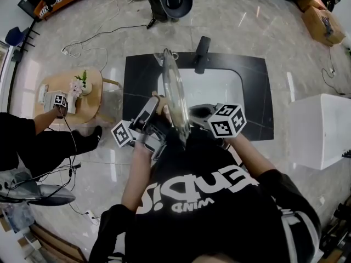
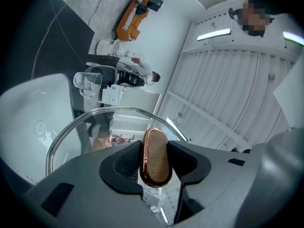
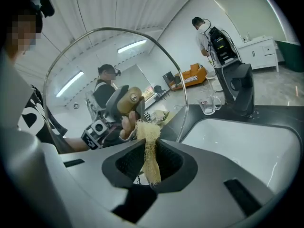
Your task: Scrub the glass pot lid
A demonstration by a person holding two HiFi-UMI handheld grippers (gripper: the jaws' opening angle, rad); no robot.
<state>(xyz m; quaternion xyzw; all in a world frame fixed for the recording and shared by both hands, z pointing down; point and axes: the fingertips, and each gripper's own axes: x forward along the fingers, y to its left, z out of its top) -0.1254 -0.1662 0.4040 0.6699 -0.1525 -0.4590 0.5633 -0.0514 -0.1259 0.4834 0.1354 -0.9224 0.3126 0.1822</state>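
Grey marble floor (image 1: pixel 247 21); one black counter (image 1: pixel 255 75) holding one white sink (image 1: pixel 219 89). One glass lid (image 1: pixel 173 86) stands on edge over the sink's 9 o'clock side, left gripper (image 2: pixel 154 167) clamped on its knob (image 2: pixel 156 151); right gripper (image 3: pixel 151 163) pinches one fibre scrubber (image 3: pixel 148 139).

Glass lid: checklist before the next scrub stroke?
1. Left gripper grip on the lid's knob: ok, the jaws are clamped on both sides of it.
2. Right gripper grip on the scrubber: ok, the fibre pad is pinched between the jaws.
3. Glass lid posture: ok, it is held on edge between the two grippers.
4. Lid over the sink: ok, the head view shows it above the white basin.
5. Scrubber touching the glass: cannot tell; its tip is near the lid in the right gripper view, but no contact shows.
6. Water or soap on the glass: cannot tell.
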